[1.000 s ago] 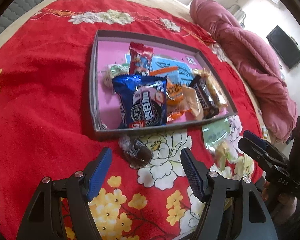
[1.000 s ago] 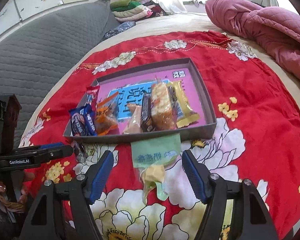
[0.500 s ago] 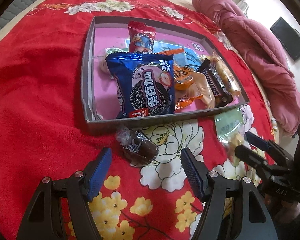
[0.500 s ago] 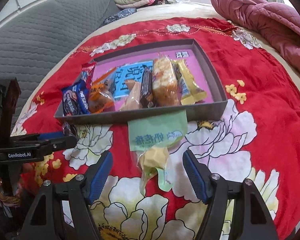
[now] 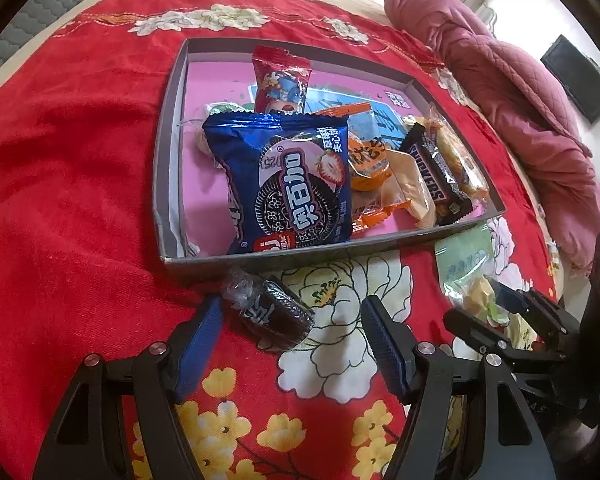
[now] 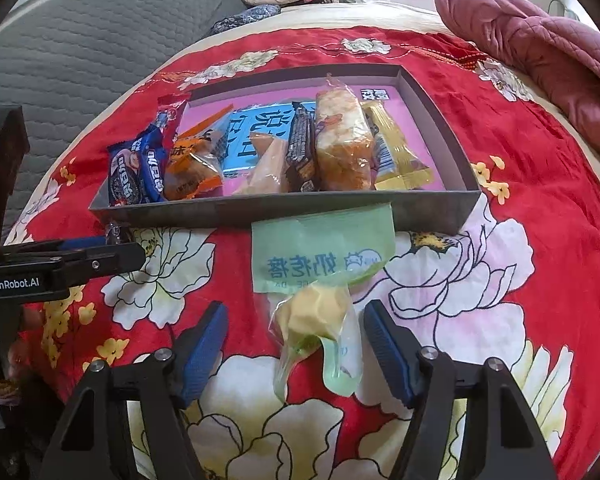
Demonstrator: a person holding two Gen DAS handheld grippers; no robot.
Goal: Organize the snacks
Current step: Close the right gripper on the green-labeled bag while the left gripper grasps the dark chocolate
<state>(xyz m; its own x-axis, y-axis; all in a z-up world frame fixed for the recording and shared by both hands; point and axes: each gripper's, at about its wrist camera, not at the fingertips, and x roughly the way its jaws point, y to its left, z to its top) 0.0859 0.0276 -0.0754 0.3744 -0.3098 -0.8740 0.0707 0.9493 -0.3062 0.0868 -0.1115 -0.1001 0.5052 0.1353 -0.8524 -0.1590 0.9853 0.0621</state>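
Snacks fill the tray (image 5: 168,216) on the red bedspread (image 5: 68,168): blue cookie pack (image 5: 288,184) at front-left, Snickers (image 5: 436,176) toward 2 o'clock. Our left gripper (image 5: 292,344) is spread wide, w/ the dark wrapped cake (image 5: 272,312) between its fingers, nearer the left one; contact unclear. Cake lies just outside the tray's front wall. Our right gripper (image 6: 296,344) is also spread, straddling the green packet (image 6: 320,264), which runs to the tray wall at 12 o'clock.

Black hand-held gripper (image 5: 292,336) frames, silver screws; ribbed blue fingers (image 6: 384,344) (white "GenRobot.AI" lettering)
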